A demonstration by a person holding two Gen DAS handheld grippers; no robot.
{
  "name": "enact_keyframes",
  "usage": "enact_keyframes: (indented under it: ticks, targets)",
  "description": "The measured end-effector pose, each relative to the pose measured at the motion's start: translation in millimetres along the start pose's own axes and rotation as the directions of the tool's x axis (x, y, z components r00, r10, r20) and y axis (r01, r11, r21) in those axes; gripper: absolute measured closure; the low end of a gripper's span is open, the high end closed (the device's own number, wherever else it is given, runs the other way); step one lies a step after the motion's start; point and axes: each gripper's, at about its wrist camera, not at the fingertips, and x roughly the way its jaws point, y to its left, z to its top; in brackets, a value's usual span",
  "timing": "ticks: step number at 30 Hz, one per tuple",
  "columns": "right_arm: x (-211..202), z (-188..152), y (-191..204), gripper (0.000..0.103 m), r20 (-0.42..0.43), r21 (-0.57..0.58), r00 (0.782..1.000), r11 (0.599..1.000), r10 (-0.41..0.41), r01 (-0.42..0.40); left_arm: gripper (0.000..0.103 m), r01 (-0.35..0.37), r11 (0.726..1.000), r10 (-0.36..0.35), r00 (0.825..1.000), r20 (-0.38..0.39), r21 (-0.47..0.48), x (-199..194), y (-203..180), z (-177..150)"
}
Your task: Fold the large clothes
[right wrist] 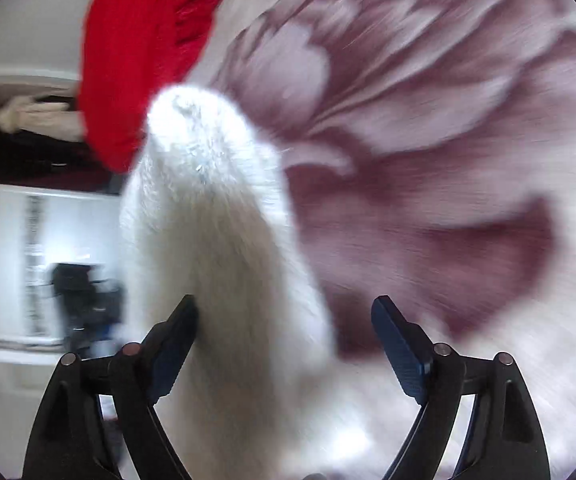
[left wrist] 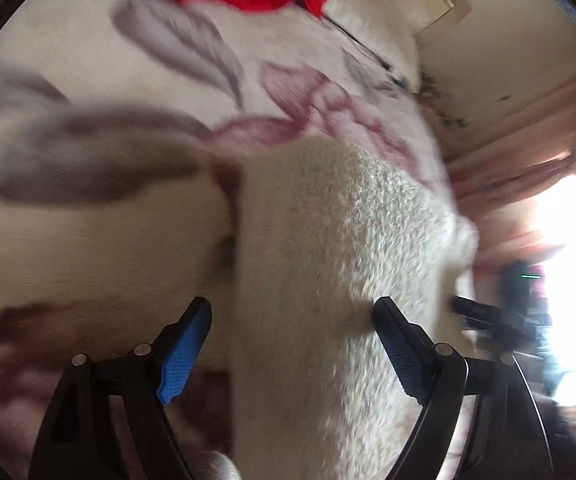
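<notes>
To fold well, bring both ends of the fluffy white garment [left wrist: 340, 260] together evenly and keep it taut over the floral bed cover [left wrist: 88, 60]. The left gripper [left wrist: 292, 344] and right gripper [right wrist: 284, 344] stand wide apart — gripping nothing — though the garment fills centre frame, brushing one finger [right wrist: 176, 340].
</notes>
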Motion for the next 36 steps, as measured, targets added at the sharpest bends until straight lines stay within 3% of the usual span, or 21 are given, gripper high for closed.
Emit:
enact_keyframes:
  ticks: [2,3,5,6,7,8,9,11,13,14,18,20,23,28,31,36]
  targets:
    - [-25,-19,19,0.014,0.072,-0.069,0.975,0.975,-0.208,0.213,0.016,-0.155,0.987,0.151,0.985,0.084,0.045,-15,-17,-12]
    - [-34,-34,32,0.014,0.114,-0.118,0.943,0.938,-0.312,0.325,0.003,-0.235,0.969,0.226,0.967,0.116,0.073,-27,-32,-25]
    - [-50,-66,61,0.012,0.202,-0.173,0.842,0.828,-0.500,0.534,0.000,-0.312,0.946,0.298,0.944,0.143,0.086,-38,-43,-40]
    - [-55,-84,72,0.008,0.224,-0.178,0.810,0.794,-0.542,0.581,0.000,-0.348,0.934,0.333,0.930,0.158,0.082,-49,-56,-54]
    - [-62,-89,81,0.000,0.232,-0.174,0.791,0.776,-0.566,0.606,0.000,-0.370,0.926,0.353,0.921,0.166,0.079,-54,-62,-60]
    - [-65,-103,89,0.000,0.242,-0.171,0.772,0.757,-0.588,0.631,0.000,-0.405,0.911,0.388,0.904,0.179,0.072,-66,-73,-71]
    - [-73,-120,103,0.000,0.260,-0.175,0.748,0.732,-0.611,0.659,0.000,-0.420,0.904,0.402,0.898,0.179,0.075,-75,-79,-79]
    - [-108,-157,122,0.000,0.296,-0.158,0.721,0.713,-0.626,0.684,0.000,-0.453,0.888,0.434,0.883,0.179,0.083,-99,-98,-96]
    - [-118,-178,141,0.000,0.318,-0.133,0.703,0.705,-0.636,0.697,0.000,-0.454,0.886,0.434,0.883,0.181,0.094,-115,-112,-105]
    - [-117,-184,151,0.000,0.327,-0.121,0.698,0.704,-0.637,0.700,0.000,-0.474,0.875,0.451,0.872,0.189,0.096,-132,-124,-115]
    - [-175,-238,205,0.000,0.377,-0.091,0.667,0.690,-0.643,0.718,0.000,-0.474,0.873,0.447,0.871,0.207,0.112,-178,-161,-138]
    - [-205,-263,226,0.000,0.381,-0.088,0.674,0.701,-0.633,0.708,0.000,-0.474,0.870,0.438,0.869,0.230,0.132,-214,-183,-154]
    - [-249,-301,260,0.000,0.420,-0.083,0.655,0.692,-0.628,0.717,0.000,-0.472,0.869,0.426,0.867,0.260,0.148,-257,-211,-171]
    - [-326,-362,312,0.000,0.489,-0.064,0.625,0.690,-0.608,0.721,0.000,-0.489,0.857,0.419,0.844,0.333,0.161,-343,-254,-200]
    - [-368,-396,342,0.000,0.518,-0.056,0.626,0.707,-0.583,0.705,0.000,-0.479,0.864,0.399,0.841,0.364,0.158,-382,-273,-214]
    - [-430,-448,389,0.000,0.595,-0.059,0.599,0.713,-0.537,0.698,0.000,-0.472,0.870,0.372,0.819,0.437,0.144,-443,-299,-239]
